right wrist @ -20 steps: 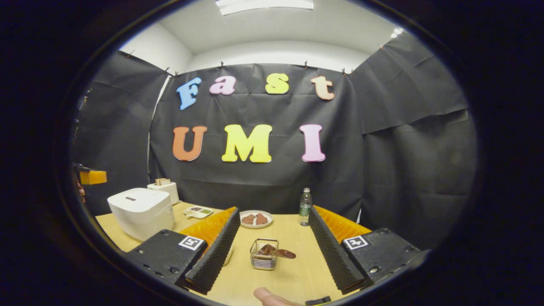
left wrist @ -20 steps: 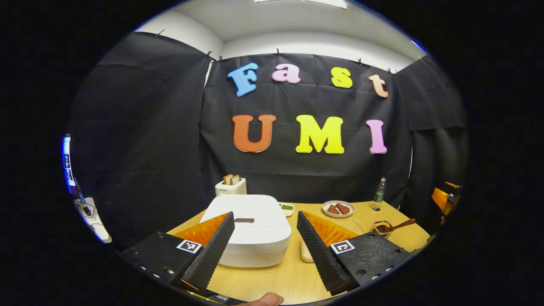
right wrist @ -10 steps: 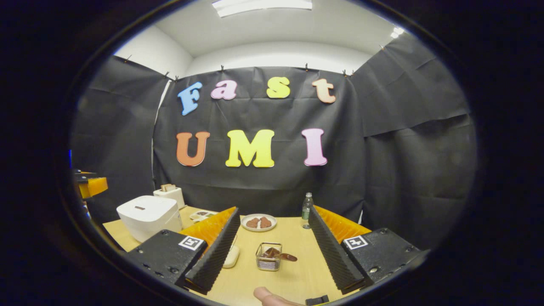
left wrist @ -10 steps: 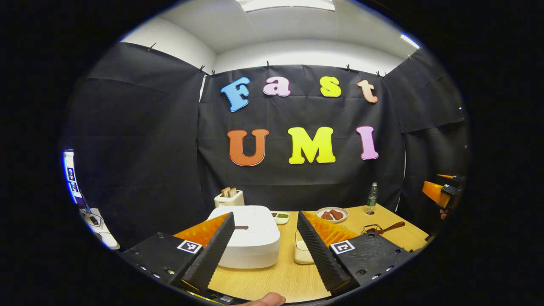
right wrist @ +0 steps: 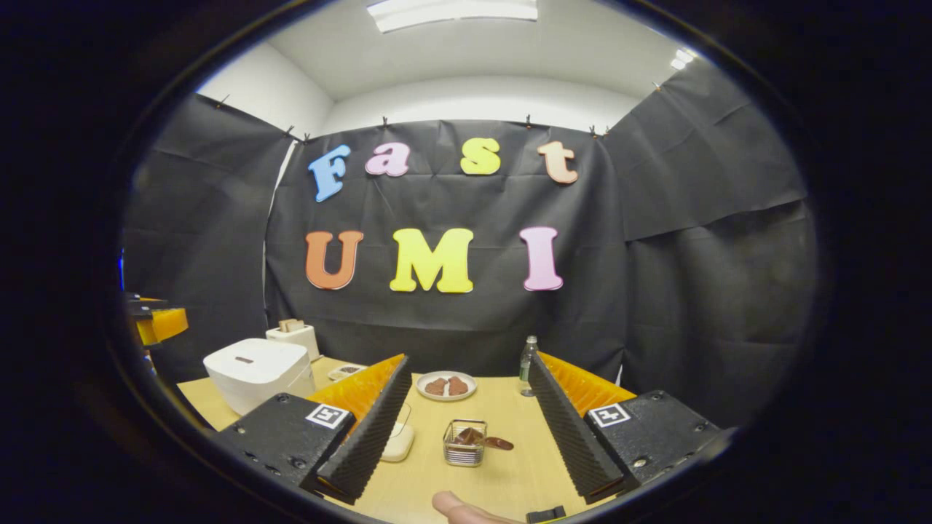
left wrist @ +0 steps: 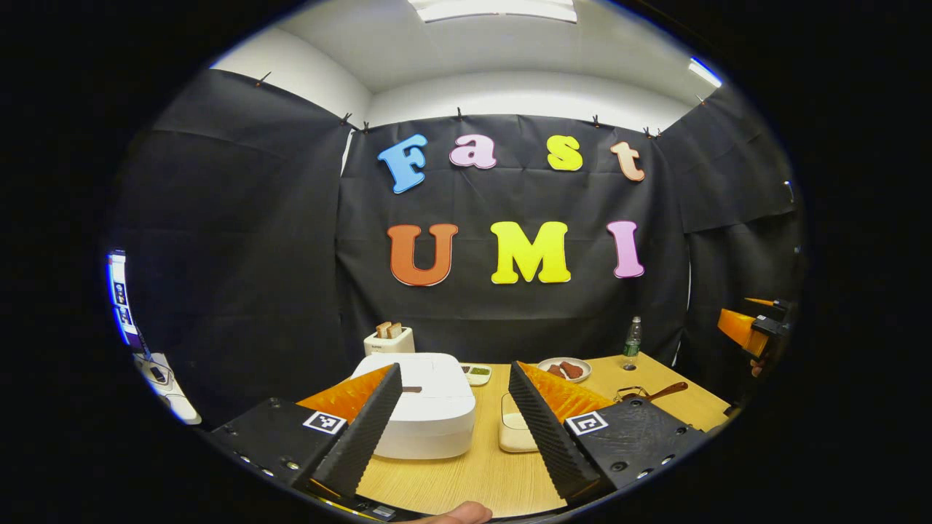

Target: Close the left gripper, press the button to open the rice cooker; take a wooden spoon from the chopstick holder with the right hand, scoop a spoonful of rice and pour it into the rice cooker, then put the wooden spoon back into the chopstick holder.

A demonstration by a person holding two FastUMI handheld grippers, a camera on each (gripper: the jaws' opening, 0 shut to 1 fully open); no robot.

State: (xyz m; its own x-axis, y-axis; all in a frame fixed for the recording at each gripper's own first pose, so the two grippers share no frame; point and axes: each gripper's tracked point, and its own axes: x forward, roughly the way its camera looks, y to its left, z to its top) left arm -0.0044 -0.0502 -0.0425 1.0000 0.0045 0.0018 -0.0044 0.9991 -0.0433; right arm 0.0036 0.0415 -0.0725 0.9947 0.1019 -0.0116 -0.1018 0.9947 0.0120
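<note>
Since a second ago both cameras have drawn back from the light wooden tabletop (left wrist: 466, 473), so the white square rice cooker (left wrist: 426, 407) looks smaller in both views; nothing on the tabletop has shifted. In the left gripper view the left claw (left wrist: 455, 426) stands open and empty, the closed rice cooker between and just beyond its fingers. Just right of the rice cooker lies a cream rounded container (left wrist: 513, 433), partly hidden by the claw's right finger, so I cannot tell what it holds. Farther right of the cooker, the clear wire-framed chopstick holder (left wrist: 632, 393) holds the brown wooden spoon (left wrist: 659, 393), tilted with its handle rightward. Behind the rice cooker stands a white toaster (left wrist: 388, 340) with two slices; its small label is unreadable. In the right gripper view the right claw (right wrist: 470, 429) is open and empty, the chopstick holder between its fingers, well right of the rice cooker.
</note>
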